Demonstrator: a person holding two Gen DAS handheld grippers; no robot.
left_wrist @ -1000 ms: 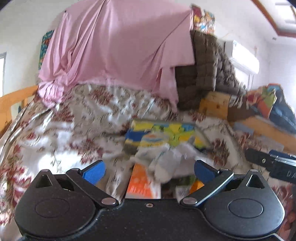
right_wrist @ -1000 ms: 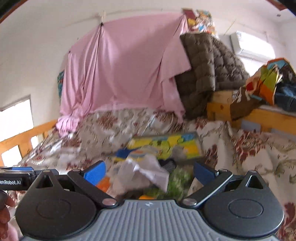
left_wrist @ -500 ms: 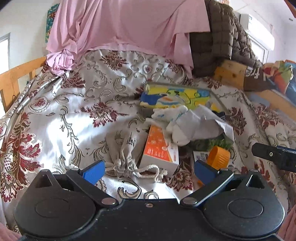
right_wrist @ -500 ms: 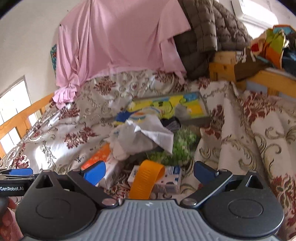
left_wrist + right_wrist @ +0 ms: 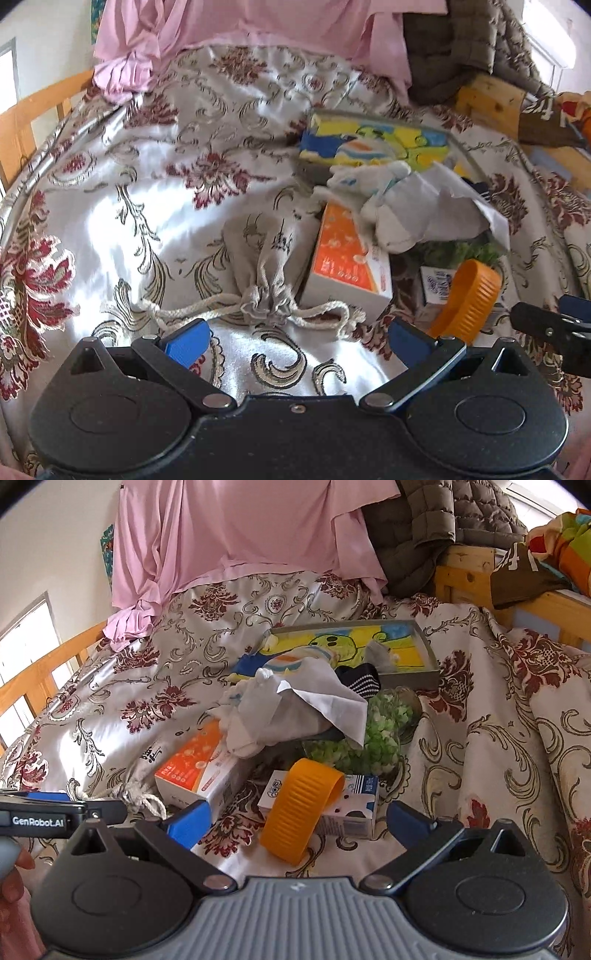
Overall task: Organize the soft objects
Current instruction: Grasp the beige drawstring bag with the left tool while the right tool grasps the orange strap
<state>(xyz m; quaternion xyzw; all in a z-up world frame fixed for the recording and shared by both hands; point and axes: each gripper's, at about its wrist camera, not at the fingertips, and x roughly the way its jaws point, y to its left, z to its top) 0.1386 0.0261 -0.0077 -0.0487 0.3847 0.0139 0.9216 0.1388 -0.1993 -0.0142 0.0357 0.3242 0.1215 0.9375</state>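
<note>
Reaching for the drawstring pouch (image 5: pixel 264 254) just left of the orange box (image 5: pixel 345 258) with both grippers' fingers apart and empty, you risk snagging only its loose cord (image 5: pixel 192 308).

Bright daylight, w/ light coming from a window (image 5: pixel 27 657) at left of the right view. Strong glare on the satin bedspread (image 5: pixel 122 229) left-center in the left view, nearly blown white. Soft shadows under the clutter mid-frame. Heavy fisheye bend at edges, dark corners. Slight blur toward upper edges; center sharp.
</note>
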